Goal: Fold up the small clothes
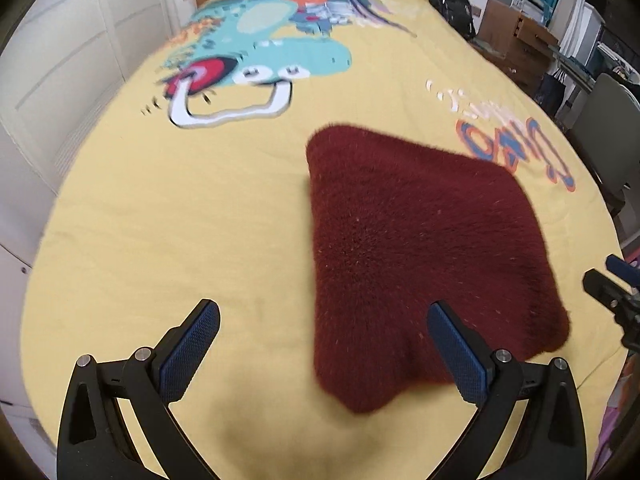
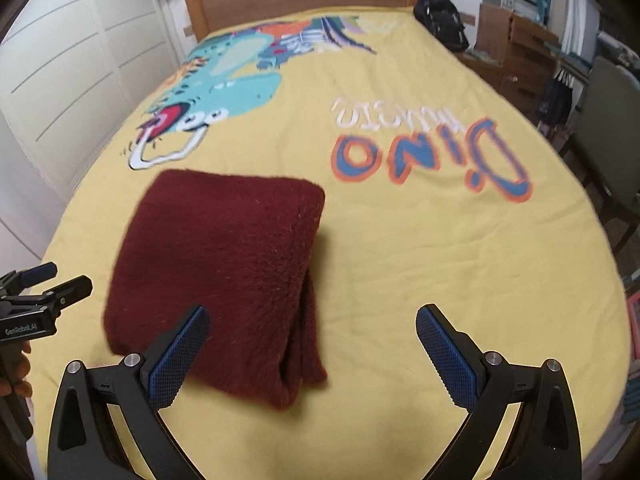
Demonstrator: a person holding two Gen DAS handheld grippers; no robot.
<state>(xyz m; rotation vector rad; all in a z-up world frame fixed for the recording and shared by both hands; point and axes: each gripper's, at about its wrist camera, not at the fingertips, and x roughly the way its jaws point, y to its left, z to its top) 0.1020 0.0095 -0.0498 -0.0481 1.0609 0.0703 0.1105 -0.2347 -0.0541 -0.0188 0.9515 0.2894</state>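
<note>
L claw [image 1: 323, 334]: jaws spread wide, nothing between pads; its right pad overlaps the near edge of the folded dark-red fuzzy garment [image 1: 416, 264], contact unclear. Garment lies flat on yellow dinosaur-print bedspread [image 1: 180, 220], a thick square w/ stacked layers showing along its right side in right wrist view. R claw [image 2: 312, 332]: also wide, holding nothing, left pad over garment's near part. Bare bedspread L of garment and to its R. Cardboard boxes [image 2: 516, 40] far R, contents not readable.
</note>
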